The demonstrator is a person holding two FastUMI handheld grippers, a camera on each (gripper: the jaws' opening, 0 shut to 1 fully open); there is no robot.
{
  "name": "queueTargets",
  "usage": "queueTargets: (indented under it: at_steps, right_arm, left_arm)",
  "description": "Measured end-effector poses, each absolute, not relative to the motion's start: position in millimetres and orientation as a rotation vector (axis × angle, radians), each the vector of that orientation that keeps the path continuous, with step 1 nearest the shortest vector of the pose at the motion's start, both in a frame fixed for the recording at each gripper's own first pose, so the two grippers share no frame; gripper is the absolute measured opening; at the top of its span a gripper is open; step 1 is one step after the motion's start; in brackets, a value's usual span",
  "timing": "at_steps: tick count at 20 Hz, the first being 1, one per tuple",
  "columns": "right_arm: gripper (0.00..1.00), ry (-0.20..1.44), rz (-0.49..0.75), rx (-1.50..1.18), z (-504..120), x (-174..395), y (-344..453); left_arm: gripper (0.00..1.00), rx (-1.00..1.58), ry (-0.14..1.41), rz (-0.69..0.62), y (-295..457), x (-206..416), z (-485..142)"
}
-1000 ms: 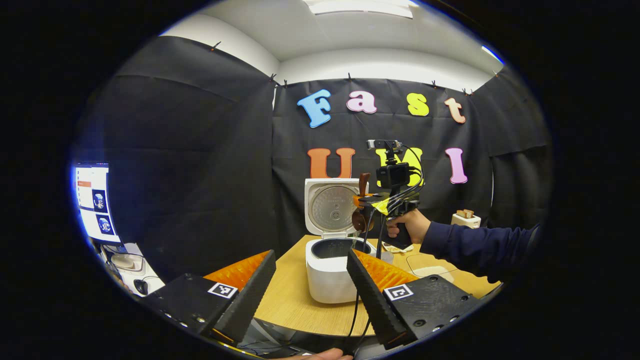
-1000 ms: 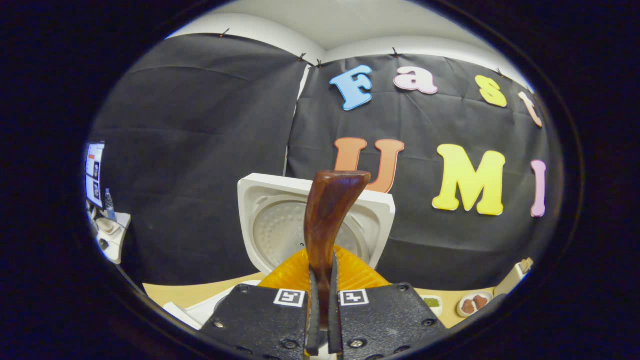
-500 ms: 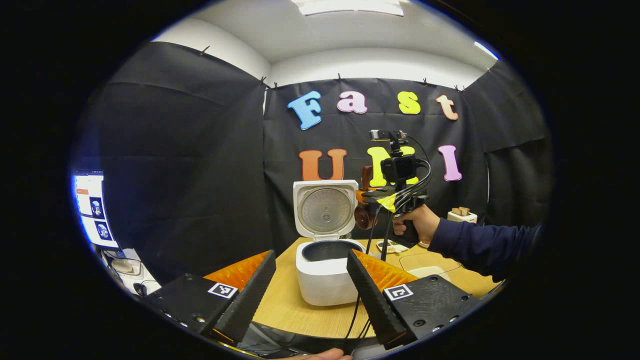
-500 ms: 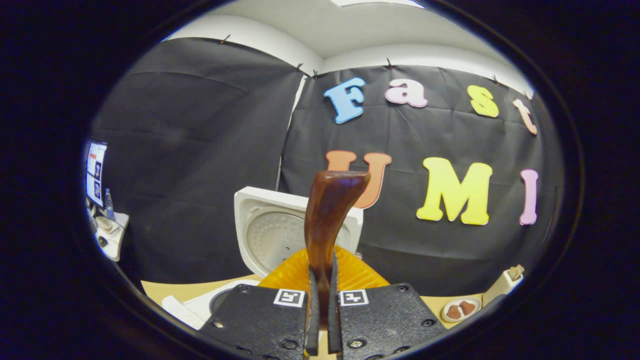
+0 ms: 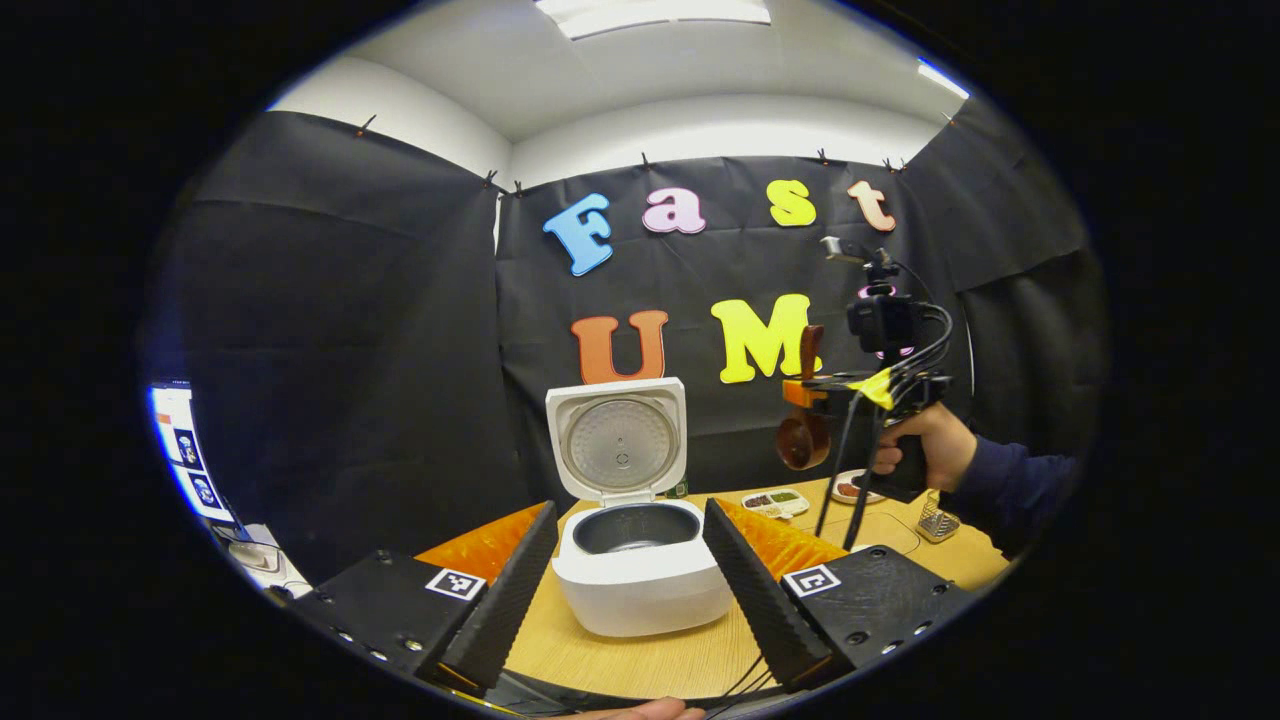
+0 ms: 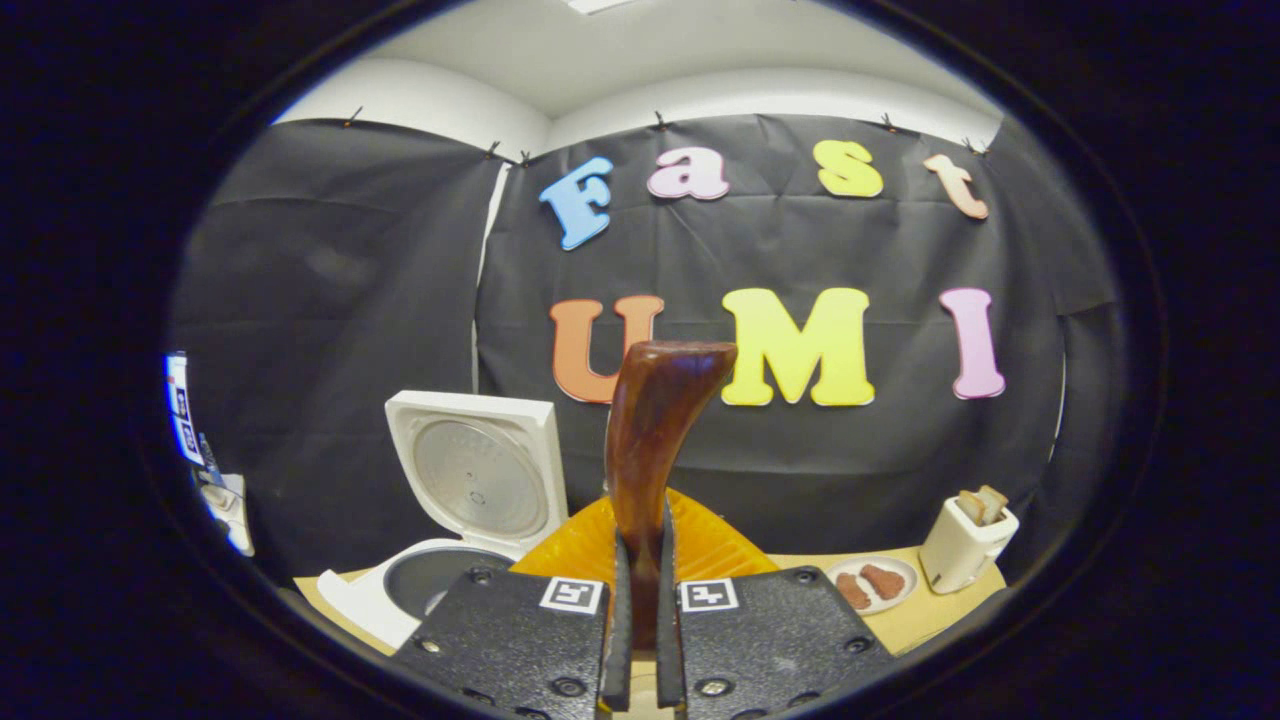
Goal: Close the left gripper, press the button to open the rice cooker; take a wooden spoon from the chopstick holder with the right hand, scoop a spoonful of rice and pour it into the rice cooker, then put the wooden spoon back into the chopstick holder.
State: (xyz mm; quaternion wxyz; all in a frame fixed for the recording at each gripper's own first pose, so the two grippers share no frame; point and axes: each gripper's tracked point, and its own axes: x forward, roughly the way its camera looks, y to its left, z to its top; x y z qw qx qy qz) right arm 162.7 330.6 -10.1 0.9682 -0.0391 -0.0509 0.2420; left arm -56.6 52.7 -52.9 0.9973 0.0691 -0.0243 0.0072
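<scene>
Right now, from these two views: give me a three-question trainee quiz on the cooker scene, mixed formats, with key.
1. True or false: the rice cooker has its lid standing open.
2. Multiple choice: what do the right gripper jaws hold? A) a plate B) the wooden spoon C) nothing
3. Fill in: in the left gripper view, the spoon's bowl hangs ___ of the cooker, above the table, not over the pot.

Key: 1 true; 2 B; 3 right. The left gripper jaws stand apart, empty.
</scene>
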Motion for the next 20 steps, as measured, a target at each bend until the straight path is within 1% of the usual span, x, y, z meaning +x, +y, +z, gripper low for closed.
queueTargets:
  at_steps: [4, 7, 11, 15, 20]
  right_arm:
    - [0.16, -0.137, 0.437, -0.096, -8, 161, 266]
    - [0.16, -0.163, 0.416, -0.139, -7, 150, 228]
    - [0.17, -0.194, 0.375, -0.157, -7, 130, 179]
    - [0.17, -0.189, 0.337, -0.144, -16, 133, 139]
    - [0.17, -0.111, 0.244, -0.112, -42, 155, 88]
  left_arm:
    - [0.95, 0.113, -0.042, 0.011, 31, -42, -50]
    - [0.95, 0.08, -0.026, -0.014, 7, -31, -52]
    - [0.95, 0.108, -0.028, -0.027, -17, -18, -52]
    - [0.95, 0.125, -0.029, -0.057, -41, -9, -56]
    - [0.95, 0.118, -0.058, -0.062, -47, -4, -53]
